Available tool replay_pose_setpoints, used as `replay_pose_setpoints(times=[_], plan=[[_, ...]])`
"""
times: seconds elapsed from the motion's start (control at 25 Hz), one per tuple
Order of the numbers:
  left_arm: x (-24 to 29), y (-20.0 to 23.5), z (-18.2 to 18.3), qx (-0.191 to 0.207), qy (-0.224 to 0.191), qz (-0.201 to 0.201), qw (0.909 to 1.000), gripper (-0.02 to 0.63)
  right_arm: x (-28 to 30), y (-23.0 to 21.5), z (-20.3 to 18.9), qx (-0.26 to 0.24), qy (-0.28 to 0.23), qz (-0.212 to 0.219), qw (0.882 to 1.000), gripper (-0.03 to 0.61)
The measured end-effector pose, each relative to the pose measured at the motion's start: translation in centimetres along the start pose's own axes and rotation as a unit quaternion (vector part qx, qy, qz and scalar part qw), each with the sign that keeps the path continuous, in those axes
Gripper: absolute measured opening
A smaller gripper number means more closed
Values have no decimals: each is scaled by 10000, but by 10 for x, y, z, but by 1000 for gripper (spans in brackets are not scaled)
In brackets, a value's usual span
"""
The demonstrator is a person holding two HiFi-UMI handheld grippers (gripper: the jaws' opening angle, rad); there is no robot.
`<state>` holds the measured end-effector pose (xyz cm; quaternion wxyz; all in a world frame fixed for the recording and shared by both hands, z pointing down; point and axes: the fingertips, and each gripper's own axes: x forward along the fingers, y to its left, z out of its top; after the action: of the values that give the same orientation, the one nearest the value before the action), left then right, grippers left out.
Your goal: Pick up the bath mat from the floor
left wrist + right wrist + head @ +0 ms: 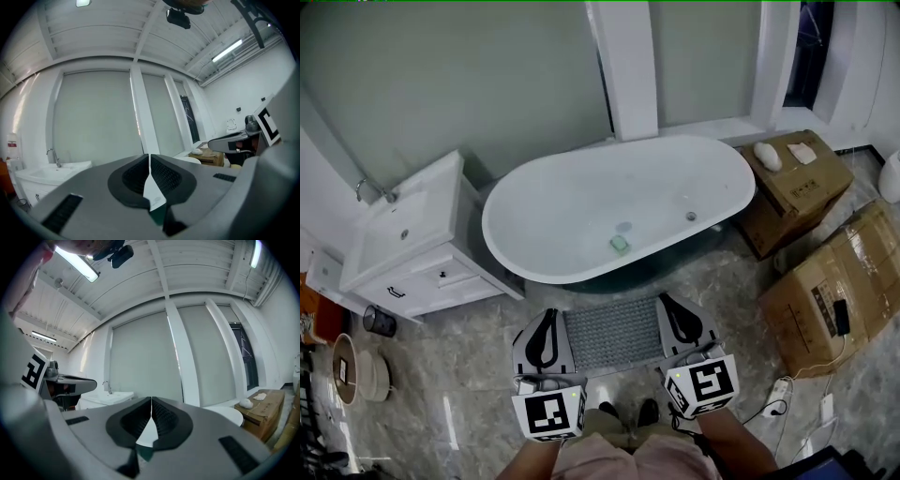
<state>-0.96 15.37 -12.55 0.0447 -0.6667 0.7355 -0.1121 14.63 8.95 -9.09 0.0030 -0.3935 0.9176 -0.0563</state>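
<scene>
A grey ribbed bath mat (614, 331) lies flat on the marble floor in front of the white bathtub (581, 202). My left gripper (547, 315) is held above the mat's left edge and my right gripper (668, 302) above its right edge, both well clear of the floor. In the left gripper view the jaws (149, 161) are shut with nothing between them. In the right gripper view the jaws (151, 405) are likewise shut and empty. Both gripper cameras look level across the room at the wall, not at the mat.
A white vanity with a sink (412, 239) stands left of the tub. Cardboard boxes (795, 183) (839, 291) sit at the right, with a power strip and cables (778, 389) on the floor. A small green thing (620, 245) lies in the tub. The person's shoes (625, 412) are just behind the mat.
</scene>
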Motion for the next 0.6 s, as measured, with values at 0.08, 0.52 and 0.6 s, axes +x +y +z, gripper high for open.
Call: replay_pose_setpoints(times=[0.08,0.52,0.6], plan=[[0,10,-7,-48,83,139,9999,35,10,5,-4,11,51,105,9999,17],[16,70,-33,-299,258,597,9974,34,68,30,-6,-254,233,495,9982,17],[22,80,-37,-336,264,627,9971,35,80,32,-9,-259,266,483,9981,17]])
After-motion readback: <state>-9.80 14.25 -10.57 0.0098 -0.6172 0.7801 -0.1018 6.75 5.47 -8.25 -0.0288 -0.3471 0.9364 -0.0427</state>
